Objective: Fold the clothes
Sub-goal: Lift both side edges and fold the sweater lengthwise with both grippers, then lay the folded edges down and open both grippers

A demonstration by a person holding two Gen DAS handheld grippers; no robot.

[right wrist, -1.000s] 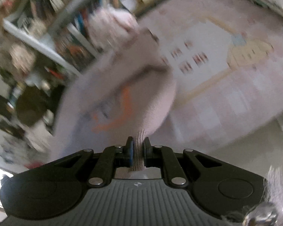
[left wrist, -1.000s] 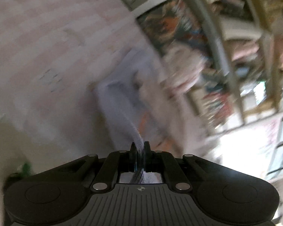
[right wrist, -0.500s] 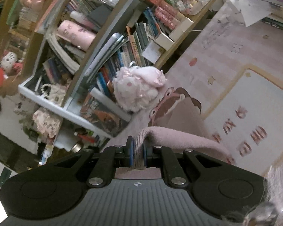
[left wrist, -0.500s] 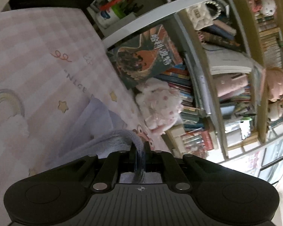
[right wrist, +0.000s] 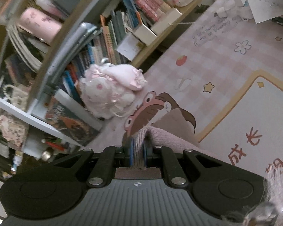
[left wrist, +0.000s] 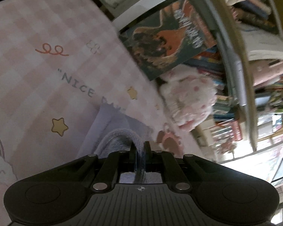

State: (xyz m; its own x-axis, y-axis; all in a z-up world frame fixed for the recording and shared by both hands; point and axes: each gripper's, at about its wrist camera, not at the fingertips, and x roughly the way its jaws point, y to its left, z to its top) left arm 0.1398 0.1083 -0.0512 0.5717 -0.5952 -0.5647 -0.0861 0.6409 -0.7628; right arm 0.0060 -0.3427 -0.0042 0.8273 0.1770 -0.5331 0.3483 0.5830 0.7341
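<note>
Knit garment (left wrist: 120, 141) hem is clamped in both the left gripper (left wrist: 139, 150) and the right gripper (right wrist: 138, 146). Since a second ago, both have carried it across the mat (left wrist: 37, 75) toward the plush (right wrist: 111, 92). Judgement: fold stroke nearing completion; lay-down follows.
</note>
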